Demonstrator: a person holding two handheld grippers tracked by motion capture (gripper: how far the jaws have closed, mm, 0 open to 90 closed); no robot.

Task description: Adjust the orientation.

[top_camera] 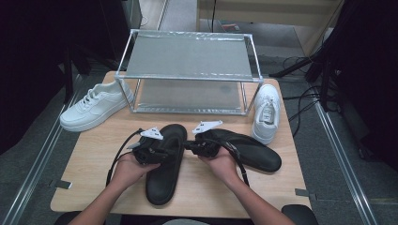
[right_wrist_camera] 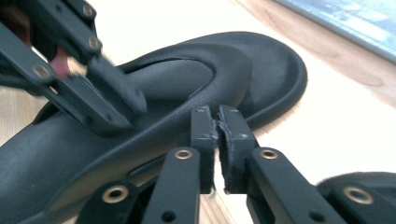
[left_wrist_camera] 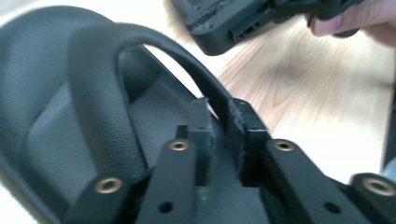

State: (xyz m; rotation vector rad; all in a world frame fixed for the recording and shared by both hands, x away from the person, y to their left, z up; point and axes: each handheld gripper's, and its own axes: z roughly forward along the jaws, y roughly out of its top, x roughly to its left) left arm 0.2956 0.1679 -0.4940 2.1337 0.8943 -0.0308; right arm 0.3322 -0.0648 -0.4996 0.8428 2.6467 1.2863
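Two black slippers lie on the wooden table (top_camera: 89,164). One black slipper (top_camera: 163,176) points away from me, with its strap (left_wrist_camera: 107,93) arching over the footbed. My left gripper (top_camera: 176,145) (left_wrist_camera: 220,133) comes in from the left and is shut on the edge of that strap. My right gripper (top_camera: 191,146) (right_wrist_camera: 218,135) faces it from the right, close to the same slipper (right_wrist_camera: 261,65), its pads together with nothing between them. The second slipper (top_camera: 256,152) lies slantwise under my right hand.
A metal wire rack (top_camera: 187,61) with two shelves stands at the back of the table. One white sneaker (top_camera: 94,108) sits to its left, another (top_camera: 266,112) to its right. The table's front edge runs just before my forearms.
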